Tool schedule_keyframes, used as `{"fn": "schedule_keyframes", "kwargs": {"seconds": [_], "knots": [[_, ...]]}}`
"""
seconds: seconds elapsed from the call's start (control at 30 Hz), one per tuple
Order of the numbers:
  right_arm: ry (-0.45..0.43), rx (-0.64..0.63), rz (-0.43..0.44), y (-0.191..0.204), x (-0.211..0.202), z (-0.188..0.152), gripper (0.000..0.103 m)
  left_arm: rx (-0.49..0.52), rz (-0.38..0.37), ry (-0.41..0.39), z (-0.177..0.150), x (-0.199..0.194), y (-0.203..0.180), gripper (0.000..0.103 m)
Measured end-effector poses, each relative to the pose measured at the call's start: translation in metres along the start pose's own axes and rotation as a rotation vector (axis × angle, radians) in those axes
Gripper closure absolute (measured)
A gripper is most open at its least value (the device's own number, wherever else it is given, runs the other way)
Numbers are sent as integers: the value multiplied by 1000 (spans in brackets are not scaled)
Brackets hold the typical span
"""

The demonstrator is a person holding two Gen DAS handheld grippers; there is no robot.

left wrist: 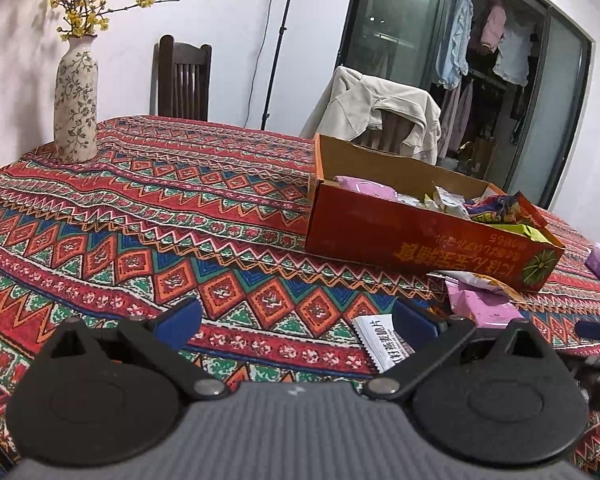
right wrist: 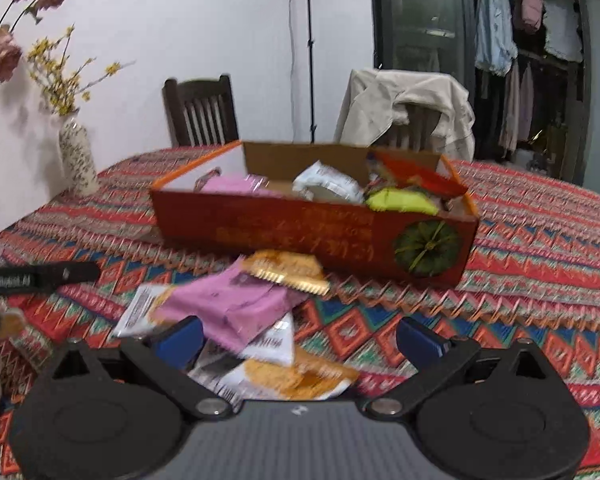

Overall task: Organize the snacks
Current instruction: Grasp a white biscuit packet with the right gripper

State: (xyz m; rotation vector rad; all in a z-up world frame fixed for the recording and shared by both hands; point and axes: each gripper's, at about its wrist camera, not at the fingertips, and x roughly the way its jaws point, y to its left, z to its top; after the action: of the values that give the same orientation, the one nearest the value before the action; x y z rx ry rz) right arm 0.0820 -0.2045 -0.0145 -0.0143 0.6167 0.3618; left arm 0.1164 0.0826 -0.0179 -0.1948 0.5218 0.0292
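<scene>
Red snack box [right wrist: 312,228] lengthwise left-right

A tall vase [left wrist: 76,98] with leaf patterns holds yellow flowers [left wrist: 78,4] on a bright zigzag tablecloth [left wrist: 148,216]. A dark wooden chair [left wrist: 182,78] stands behind. A cream jacket [left wrist: 384,110] hangs over another chair. Clothes [left wrist: 488,36] hang behind the glass door.

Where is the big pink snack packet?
In the right wrist view the pink packet lies on the tablecloth, left of centre, in front of the red box, with an orange packet overlapping its far edge.
</scene>
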Motion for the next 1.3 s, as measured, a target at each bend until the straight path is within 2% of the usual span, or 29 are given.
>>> {"fn": "schedule_keyframes", "kwargs": {"seconds": [0.17,0.37,0.53,0.63,0.73,0.8,0.87,0.93,1.17,1.3], "knots": [[66,4,-28,4,13,-11,0,12,-7,0,-1,0,-2,0],[80,111,-52,-14,17,-11,0,11,-13,-2,-2,-1,-3,0],[75,107,-66,-19,14,-13,1,11,-11,-1,-2,0,-3,0],[66,104,-46,-23,11,-15,3,11,-12,0,-2,0,-2,0],[58,106,-44,-28,8,-15,13,13,-9,5,-2,1,-3,0],[56,90,-68,-30,7,-15,32,16,-6,6,-2,2,-4,0],[49,88,-79,-34,4,-15,42,19,1,9,-2,2,-4,0],[39,100,-76,-39,1,-17,43,22,9,15,-2,3,-5,0],[-66,109,-175,-58,-16,-13,43,45,57,24,0,4,-10,0],[-107,127,-227,-75,-17,-7,43,70,59,41,2,4,-15,0]]}}
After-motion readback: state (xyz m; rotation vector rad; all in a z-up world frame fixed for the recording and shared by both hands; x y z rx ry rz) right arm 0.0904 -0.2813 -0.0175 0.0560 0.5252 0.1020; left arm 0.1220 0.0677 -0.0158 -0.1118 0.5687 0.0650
